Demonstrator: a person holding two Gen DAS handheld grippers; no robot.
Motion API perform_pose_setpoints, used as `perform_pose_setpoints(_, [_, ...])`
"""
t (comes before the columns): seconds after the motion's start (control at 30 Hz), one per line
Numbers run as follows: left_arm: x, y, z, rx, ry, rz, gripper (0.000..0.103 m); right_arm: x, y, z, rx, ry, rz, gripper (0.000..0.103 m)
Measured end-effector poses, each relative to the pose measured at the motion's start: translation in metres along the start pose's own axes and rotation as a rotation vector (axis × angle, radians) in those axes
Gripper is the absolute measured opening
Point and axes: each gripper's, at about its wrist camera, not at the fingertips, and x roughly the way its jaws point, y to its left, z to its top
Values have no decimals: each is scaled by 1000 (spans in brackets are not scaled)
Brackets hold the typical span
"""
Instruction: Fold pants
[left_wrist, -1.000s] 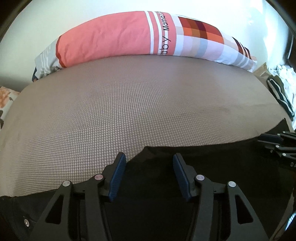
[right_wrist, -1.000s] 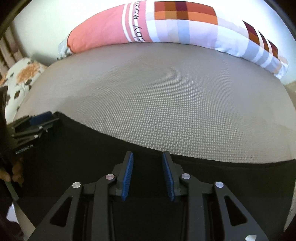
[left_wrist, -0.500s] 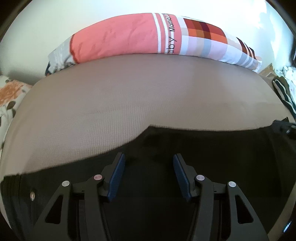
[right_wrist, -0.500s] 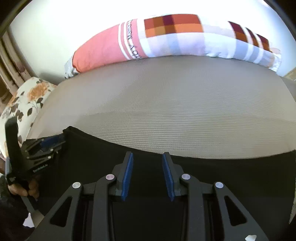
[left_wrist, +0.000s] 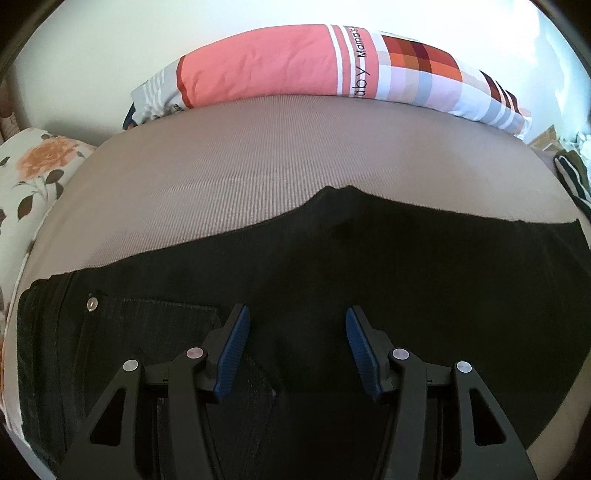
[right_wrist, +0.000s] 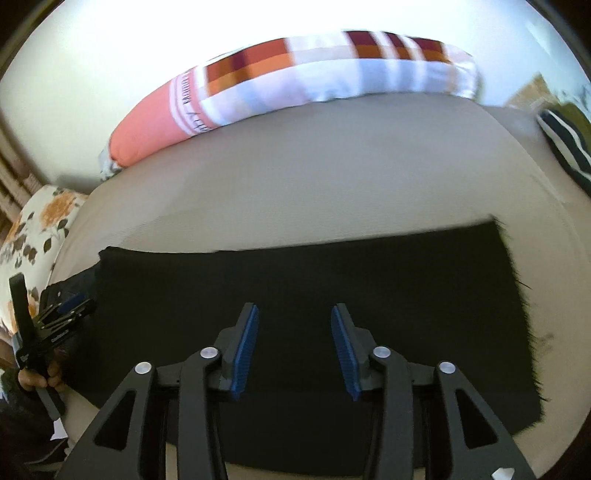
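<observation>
Left wrist view: black pants (left_wrist: 369, 266) spread flat across taupe, finely ribbed mattress cover (left_wrist: 258, 177); waistband end at left, metal rivet (left_wrist: 92, 304) beside stitched pocket. Left tool (left_wrist: 295, 347) above fabric, blue ridged pads spread, nothing between. Long bolster pillow (left_wrist: 295, 62), coral panel plus checked patchwork, along far edge; floral cushion (left_wrist: 33, 173) at left. Right wrist view: folded pants form dark rectangle, frayed hem at right. Right tool (right_wrist: 294, 347) jaws just been opening, gap empty, pads clear of cloth.
</observation>
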Motion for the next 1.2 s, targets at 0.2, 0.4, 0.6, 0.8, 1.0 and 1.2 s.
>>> perform_pose_setpoints(0.2, [-3,-9,-4,-19,11,14,60,-15,-72,-2,104,46,18,44])
perform_pose_setpoints(0.4, [-9,-18,-6,-63,17,4,61,-25,-136,-3,205,61,29,45])
perform_pose_setpoints(0.6, [-13,-26,-7,-127,26,-46,61,-23,-180,-1,294,78,150,45])
perform_pose_setpoints(0.8, [-7,-37,-4,-116,50,-35,61,-10,-207,3,354,112,272,44])
perform_pose_setpoints(1.0, [-3,-42,-3,-108,53,-18,65,2,-220,5,357,151,347,43])
perform_pose_setpoints(1.2, [-1,-48,-2,-107,50,3,69,23,-211,12,322,192,412,16])
